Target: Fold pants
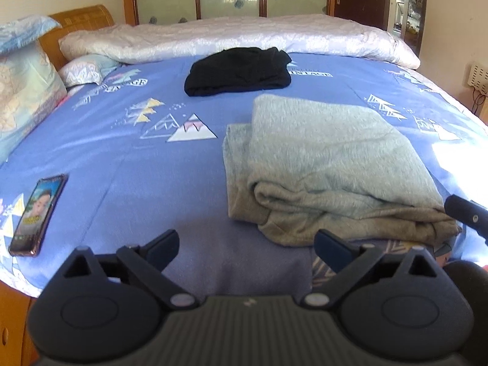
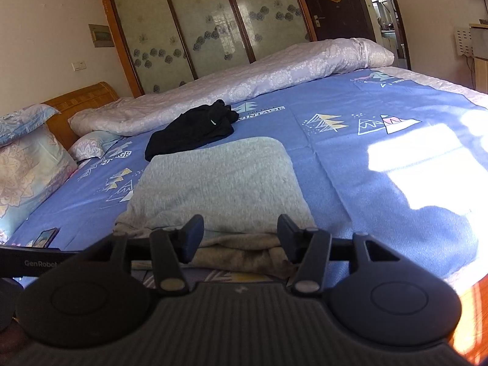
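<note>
Left wrist view: your left hand-held gripper hovers released and empty over the blue bed, the folded grey pants lying just ahead to its right. Your right hand-held gripper stands half-spread at the pants' near edge, pads apart, gripping nothing. A black garment lies beyond.

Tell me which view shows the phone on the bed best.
The left wrist view: the phone lies whole and close on the blue bedsheet, with its lit screen visible. The right wrist view catches only a small, partly hidden corner of it at the lower left, behind the other gripper's body.
</note>
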A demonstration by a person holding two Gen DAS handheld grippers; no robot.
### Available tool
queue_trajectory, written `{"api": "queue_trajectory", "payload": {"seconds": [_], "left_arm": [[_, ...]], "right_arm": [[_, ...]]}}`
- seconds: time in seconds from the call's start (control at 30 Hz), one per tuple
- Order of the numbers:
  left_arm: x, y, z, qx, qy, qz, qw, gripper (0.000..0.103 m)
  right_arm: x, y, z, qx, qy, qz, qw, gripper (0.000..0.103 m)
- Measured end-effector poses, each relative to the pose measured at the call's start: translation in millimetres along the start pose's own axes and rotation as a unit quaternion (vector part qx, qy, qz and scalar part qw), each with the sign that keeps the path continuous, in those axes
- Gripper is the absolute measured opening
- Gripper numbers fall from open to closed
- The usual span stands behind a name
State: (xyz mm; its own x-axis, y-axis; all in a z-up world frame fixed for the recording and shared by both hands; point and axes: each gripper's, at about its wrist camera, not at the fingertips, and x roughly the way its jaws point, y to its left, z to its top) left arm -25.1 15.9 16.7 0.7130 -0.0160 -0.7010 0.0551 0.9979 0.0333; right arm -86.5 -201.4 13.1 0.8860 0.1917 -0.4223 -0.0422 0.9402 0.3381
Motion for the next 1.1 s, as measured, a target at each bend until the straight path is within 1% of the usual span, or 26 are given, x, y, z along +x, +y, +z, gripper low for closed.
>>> {"api": "queue_trajectory", "payload": {"seconds": [0.17, 0.23, 0.33, 0.4, 0.47, 0.6, 0.73, 0.8, 0.87, 0.97, 1.03, 1.1], "left_arm": [[-3.5, 9.7, 9.9, -0.024, -0.005, 0.007, 0.9997, 0.101], [-5.6, 10.3, 11.0, -0.022, -0.006, 0.009, 0.9997, 0.103], [-8.5, 8.8, 12.2, -0.017, -0.002, 0.010, 0.9998, 0.103], [-11.8, 6.9, 13.7, -0.013, -0.002, 0.010, 0.9999, 0.103], [-16.0, 5.8, 15.3, -0.009, -0.005, 0.008, 0.9999, 0.103], [-23.8, 3.9, 17.8, -0.003, -0.007, -0.011, 0.9999, 0.103], [-30.7, -0.6, 17.7, 0.004, -0.006, -0.015, 0.9999, 0.103], [-31.4, -1.8, 18.3, 0.005, 0.008, -0.014, 0.9999, 0.103], [-32.0, -4.1, 18.4, 0.007, 0.022, -0.001, 0.9997, 0.103], [-36.6, -6.7, 16.2, 0.010, 0.017, 0.023, 0.9995, 0.103], [-41.3, -6.4, 15.8, 0.008, 0.010, 0.029, 0.9995, 0.103], [-45.8, -3.9, 16.9, 0.005, 0.005, 0.035, 0.9994, 0.103]], "right_arm": [[-1.9, 1.4, 0.7, 0.005, -0.002, 0.003, 1.000, 0.056], [-1.3, 2.6, 0.5, 0.002, 0.002, 0.005, 1.000, 0.057], [-2.2, 4.5, 3.0, 0.005, 0.008, 0.006, 1.000, 0.058], [-2.8, 4.0, 6.9, 0.016, 0.015, 0.013, 1.000, 0.065], [-4.3, 5.5, 10.5, 0.019, 0.024, 0.019, 0.999, 0.075], [-11.6, 12.1, 17.0, 0.015, 0.019, 0.021, 0.999, 0.086], [-19.5, 16.5, 23.7, 0.024, 0.014, 0.031, 0.999, 0.092], [-22.6, 20.7, 26.1, 0.020, 0.012, 0.023, 0.999, 0.094], [-26.2, 24.7, 26.9, 0.014, 0.001, 0.010, 1.000, 0.095], [-31.8, 27.9, 26.2, 0.002, -0.029, -0.003, 1.000, 0.098], [-34.2, 28.9, 26.9, -0.008, -0.042, -0.009, 0.999, 0.100], [-37.1, 26.6, 28.2, -0.002, -0.049, -0.001, 0.999, 0.103]]}}
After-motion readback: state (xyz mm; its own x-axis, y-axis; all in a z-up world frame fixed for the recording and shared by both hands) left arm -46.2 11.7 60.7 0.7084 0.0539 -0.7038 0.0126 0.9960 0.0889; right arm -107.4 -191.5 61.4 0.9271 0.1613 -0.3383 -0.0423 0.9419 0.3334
